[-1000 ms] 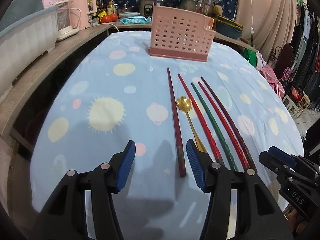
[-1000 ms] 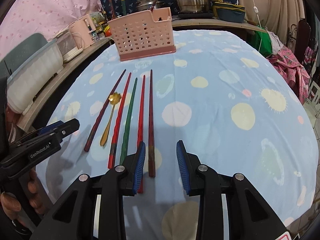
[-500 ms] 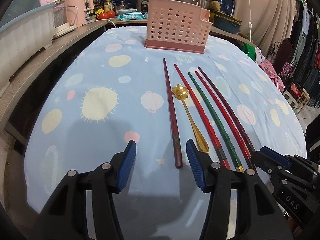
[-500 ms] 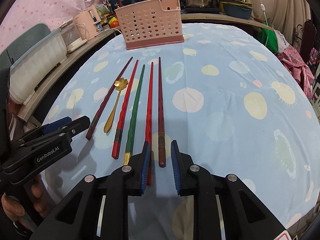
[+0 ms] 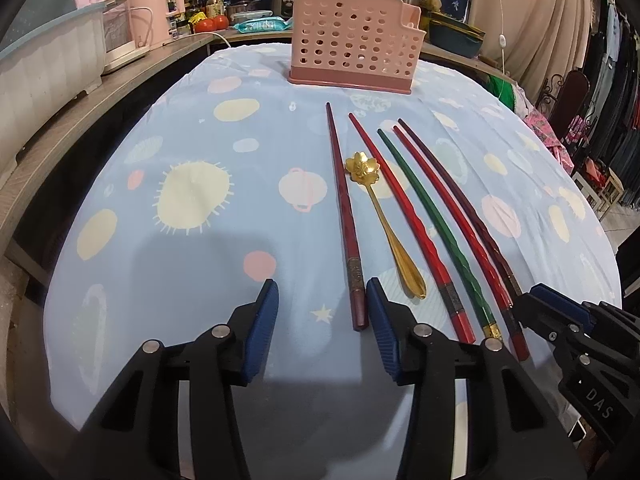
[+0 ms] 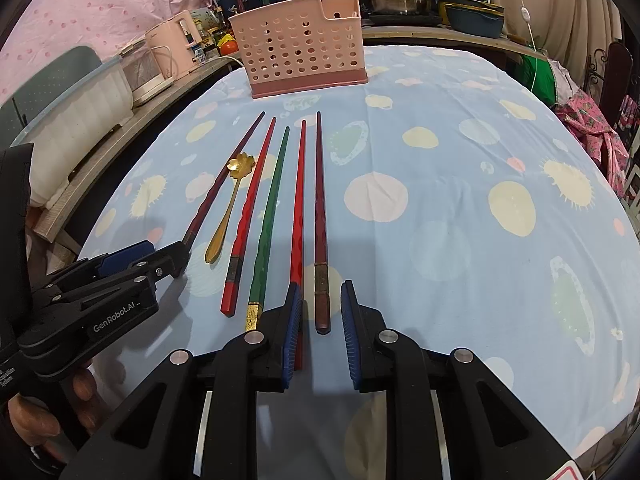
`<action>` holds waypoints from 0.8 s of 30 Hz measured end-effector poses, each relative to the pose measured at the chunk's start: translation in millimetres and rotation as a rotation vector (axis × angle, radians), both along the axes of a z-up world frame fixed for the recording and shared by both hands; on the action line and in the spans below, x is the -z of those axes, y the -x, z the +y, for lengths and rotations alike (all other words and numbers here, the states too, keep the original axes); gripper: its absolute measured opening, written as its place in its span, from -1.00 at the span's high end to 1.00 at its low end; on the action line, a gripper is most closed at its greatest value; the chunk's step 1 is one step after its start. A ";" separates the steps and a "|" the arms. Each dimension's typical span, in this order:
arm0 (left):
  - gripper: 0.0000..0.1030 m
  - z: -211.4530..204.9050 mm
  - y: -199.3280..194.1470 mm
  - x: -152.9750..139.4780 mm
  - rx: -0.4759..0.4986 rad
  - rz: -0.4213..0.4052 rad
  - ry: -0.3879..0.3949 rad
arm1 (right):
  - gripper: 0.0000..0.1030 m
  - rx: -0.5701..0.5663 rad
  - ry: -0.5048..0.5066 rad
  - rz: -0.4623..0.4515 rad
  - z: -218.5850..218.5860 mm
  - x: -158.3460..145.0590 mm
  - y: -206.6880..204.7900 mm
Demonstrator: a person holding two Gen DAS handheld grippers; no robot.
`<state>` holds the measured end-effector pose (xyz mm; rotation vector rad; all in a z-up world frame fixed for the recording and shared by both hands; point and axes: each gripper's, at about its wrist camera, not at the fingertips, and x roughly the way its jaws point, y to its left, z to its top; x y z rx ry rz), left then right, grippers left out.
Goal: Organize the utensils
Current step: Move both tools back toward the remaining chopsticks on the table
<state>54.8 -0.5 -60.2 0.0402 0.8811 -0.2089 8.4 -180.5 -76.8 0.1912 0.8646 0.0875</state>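
With my left gripper (image 5: 322, 300) closing its jaws around the leftmost maroon chopstick (image 5: 345, 216) and my right gripper (image 6: 320, 312) narrowed, seemingly not yet pinching, around the rightmost one (image 6: 320, 216), I'm aiming both at the pink basket (image 6: 300, 56) at twelve o'clock on the desk (image 6: 460, 220).

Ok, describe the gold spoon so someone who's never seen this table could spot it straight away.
On the blue spotted tablecloth, in front of the pink basket, five chopsticks lie side by side. The spoon lies between the first and second chopstick from the left. It is the only gold piece, shorter than the chopsticks, with a flower-shaped bowl toward the basket.
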 end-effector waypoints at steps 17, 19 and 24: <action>0.15 -3.5 1.4 1.4 0.003 -0.007 -0.016 | 0.74 0.017 -0.002 0.021 -4.7 6.8 -2.0; 0.15 -4.0 1.7 1.6 0.004 -0.009 -0.019 | 0.75 0.021 -0.011 0.019 -6.8 8.1 -1.6; 0.16 -6.1 2.2 2.2 0.006 -0.013 -0.025 | 0.75 0.017 0.010 0.016 -4.0 7.9 -1.8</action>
